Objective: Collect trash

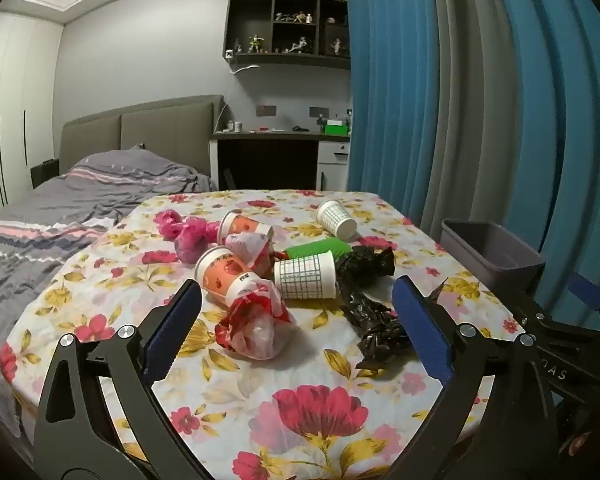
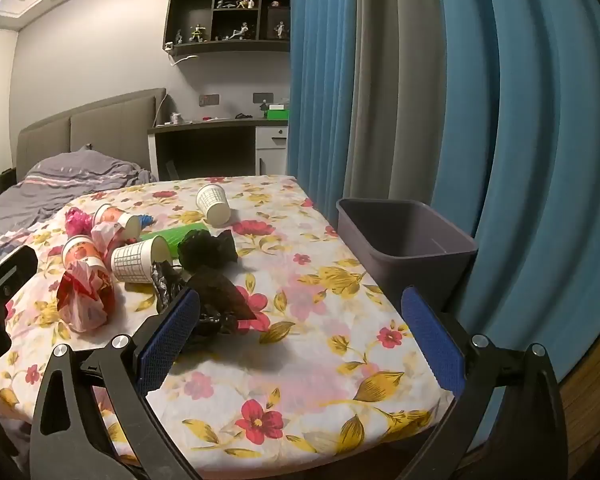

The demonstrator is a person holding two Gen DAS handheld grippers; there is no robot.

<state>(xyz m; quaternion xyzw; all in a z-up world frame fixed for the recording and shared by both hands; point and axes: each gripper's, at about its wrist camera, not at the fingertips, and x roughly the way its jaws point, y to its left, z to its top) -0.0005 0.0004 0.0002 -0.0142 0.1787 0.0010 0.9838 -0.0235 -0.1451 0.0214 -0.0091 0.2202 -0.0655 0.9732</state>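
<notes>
Trash lies on a floral tablecloth (image 1: pixel 260 392): a red-and-white plastic bag (image 1: pixel 254 326), two orange paper cups (image 1: pixel 222 274), two white grid cups (image 1: pixel 306 276), a green roll (image 1: pixel 318 248), pink bags (image 1: pixel 186 232) and crumpled black bags (image 1: pixel 374 320). My left gripper (image 1: pixel 296 300) is open and empty, its jaws wide on either side of the red-and-white bag and black bag. My right gripper (image 2: pixel 302 304) is open and empty, above the table's right part; its left finger is beside the black bags (image 2: pixel 220 288). A grey bin (image 2: pixel 404 248) stands at the table's right edge.
A bed with grey bedding (image 1: pixel 60 208) is left of the table. Blue and grey curtains (image 2: pixel 480 120) hang close behind the bin. A desk (image 1: pixel 276 152) and a wall shelf (image 1: pixel 288 32) stand far back. The right gripper's body shows at the left wrist view's right edge (image 1: pixel 572 340).
</notes>
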